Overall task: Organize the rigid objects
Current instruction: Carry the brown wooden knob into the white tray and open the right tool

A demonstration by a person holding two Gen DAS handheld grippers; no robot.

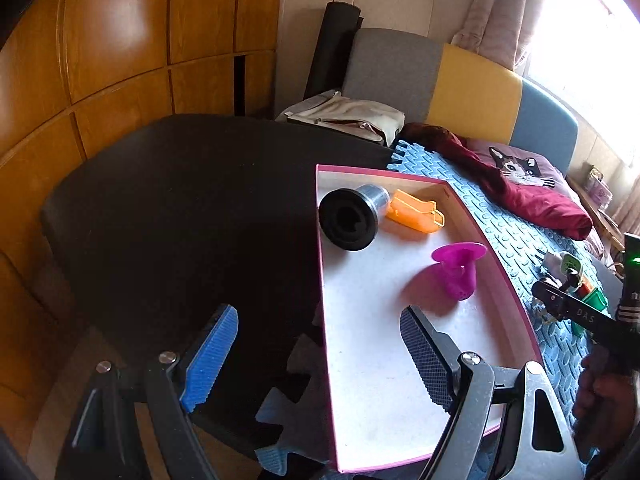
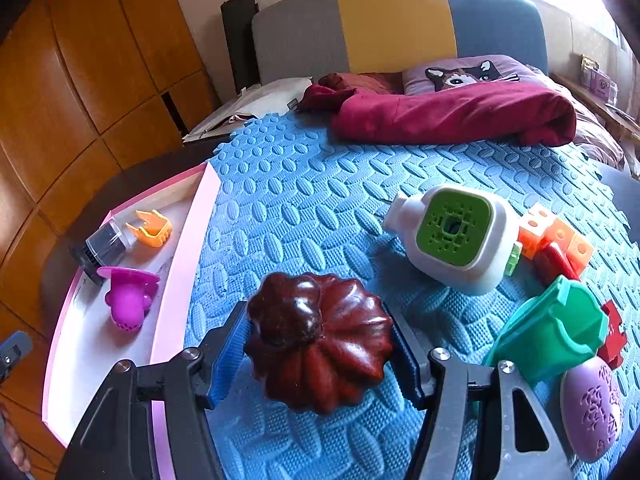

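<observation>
Right gripper [image 2: 320, 354]: blue pads pressed on both flanks of a dark brown ribbed gourd-shaped object [image 2: 318, 342] over the blue foam mat [image 2: 320, 184]. Left gripper [image 1: 320, 356]: fingers wide, holding nothing, above the near end of the pink-rimmed tray [image 1: 400, 380], which contains a black cylinder [image 1: 350, 218], an orange scoop [image 1: 414, 212] and a magenta cup [image 1: 460, 266]; whether the gourd rests on the mat is uncertain

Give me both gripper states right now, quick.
Left gripper: open, nothing between the fingers, hovering over the edge of the pink tray.
Right gripper: closed on the dark red pumpkin-shaped object.
</observation>
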